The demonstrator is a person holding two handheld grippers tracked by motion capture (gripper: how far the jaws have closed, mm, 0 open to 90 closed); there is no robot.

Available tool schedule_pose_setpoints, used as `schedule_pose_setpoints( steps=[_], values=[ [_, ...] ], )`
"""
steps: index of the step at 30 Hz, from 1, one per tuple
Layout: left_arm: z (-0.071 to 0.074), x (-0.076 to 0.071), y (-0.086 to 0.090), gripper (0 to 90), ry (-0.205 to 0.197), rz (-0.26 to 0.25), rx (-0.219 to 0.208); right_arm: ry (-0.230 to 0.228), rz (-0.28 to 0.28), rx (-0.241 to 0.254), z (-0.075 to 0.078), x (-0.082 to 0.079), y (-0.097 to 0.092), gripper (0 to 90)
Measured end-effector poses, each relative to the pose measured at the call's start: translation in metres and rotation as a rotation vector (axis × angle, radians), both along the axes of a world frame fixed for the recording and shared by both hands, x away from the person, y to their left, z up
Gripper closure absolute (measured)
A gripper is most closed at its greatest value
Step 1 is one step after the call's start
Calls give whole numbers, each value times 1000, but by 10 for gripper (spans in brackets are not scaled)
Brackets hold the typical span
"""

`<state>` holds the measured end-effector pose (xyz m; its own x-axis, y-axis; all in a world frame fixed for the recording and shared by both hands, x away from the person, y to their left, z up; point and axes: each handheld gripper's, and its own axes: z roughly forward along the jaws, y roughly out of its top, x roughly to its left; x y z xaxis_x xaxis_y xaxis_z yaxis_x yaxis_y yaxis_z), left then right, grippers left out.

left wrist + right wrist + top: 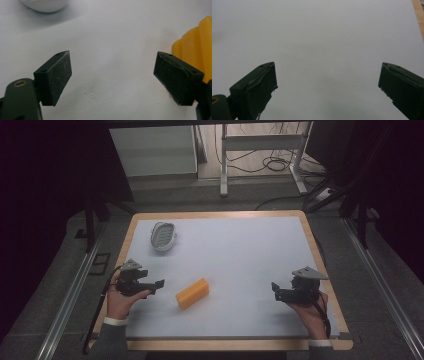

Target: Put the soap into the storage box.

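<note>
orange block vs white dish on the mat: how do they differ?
The orange block is a ridged bar lying diagonally at the near middle; the white dish is a slotted oval at the far left. The orange block sits close beside the left gripper; the white dish lies farther off. Both rest on the white mat, ungripped.

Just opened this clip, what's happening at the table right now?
A person sits at a table covered with a white mat, holding a two-jaw gripper in each hand. Nothing is being held yet: the left gripper is open, with the yellow block lying just beside it on the mat, and the right gripper is open over bare mat near the right edge. A white oval dish sits untouched toward the far left corner.
</note>
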<state>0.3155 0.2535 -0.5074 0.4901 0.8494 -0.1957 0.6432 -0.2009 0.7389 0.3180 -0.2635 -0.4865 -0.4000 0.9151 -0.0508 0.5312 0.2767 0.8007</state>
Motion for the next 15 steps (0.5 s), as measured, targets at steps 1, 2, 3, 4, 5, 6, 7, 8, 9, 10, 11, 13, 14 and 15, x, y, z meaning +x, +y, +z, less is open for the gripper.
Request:
schedule_pose_setpoints(
  steps=[1,2,3,4,5,6,7,8,9,10,11,13,14,15],
  values=[
    [0,0,0,155,1,0,0,-4,7,5,0,0,0,19],
    [-1,0,1,155,3,2,1,-10,19,19,-1,0,-1,19],
    [-1,0,1,155,3,2,1,-10,19,19,-1,0,-1,19],
    [0,-1,1,158,8,8,1,-4,34,48,-2,1,-3,18],
    [0,-1,1,165,8,8,1,-4,34,48,-2,1,-3,18],
    [1,-3,1,172,8,2,1,-5,42,46,-3,0,-4,19],
    [1,-3,1,173,8,2,1,-5,42,46,-3,0,-4,19],
    [2,-4,2,173,2,3,2,-9,47,38,-3,-1,-4,19],
    [3,-5,2,173,1,4,0,-12,50,38,-3,-2,-5,19],
    [3,-6,2,173,0,5,1,-14,51,36,-2,-2,-5,19],
    [3,-6,2,173,0,5,1,-10,49,30,-3,-3,-5,19],
    [5,-8,3,173,-2,2,-1,-7,49,23,-3,-4,-7,19],
    [7,-9,2,173,-12,2,2,-5,44,25,-4,-4,-8,19],
    [7,-9,2,173,-12,2,2,-5,44,25,-4,-4,-8,19]
  ],
)
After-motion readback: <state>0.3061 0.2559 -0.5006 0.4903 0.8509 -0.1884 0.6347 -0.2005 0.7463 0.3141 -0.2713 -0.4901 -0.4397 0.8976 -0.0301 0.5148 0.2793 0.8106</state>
